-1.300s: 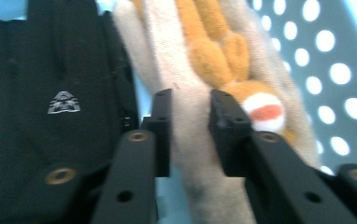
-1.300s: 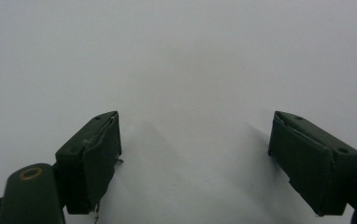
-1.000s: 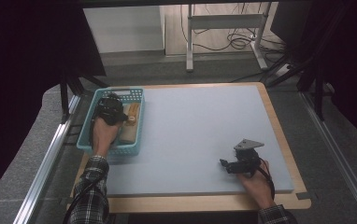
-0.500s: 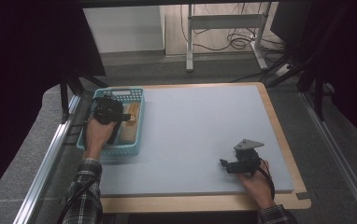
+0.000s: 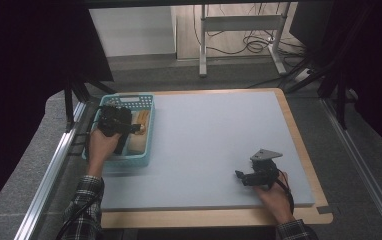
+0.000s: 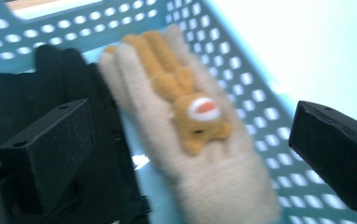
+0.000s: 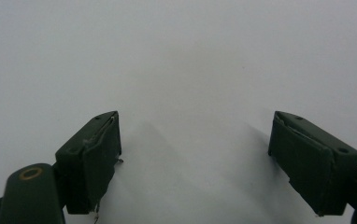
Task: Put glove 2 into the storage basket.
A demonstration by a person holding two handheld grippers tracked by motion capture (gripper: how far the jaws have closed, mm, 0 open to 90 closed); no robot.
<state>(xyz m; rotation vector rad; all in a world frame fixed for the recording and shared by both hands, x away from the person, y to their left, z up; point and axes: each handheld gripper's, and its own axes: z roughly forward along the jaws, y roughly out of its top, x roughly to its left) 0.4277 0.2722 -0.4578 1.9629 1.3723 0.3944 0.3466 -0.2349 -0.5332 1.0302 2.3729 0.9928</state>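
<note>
The left gripper is hanging over the basket at the surface's left edge; its jaws have just been opening and are standing wide, holding nothing. The beige glove is lying loose in the basket beside a black glove. This looks like the release step; next, pulling clear. The right gripper is resting open and empty.

Left tool jaws wide, just opened, above beige glove with bear face, black cloth, teal basket
</note>
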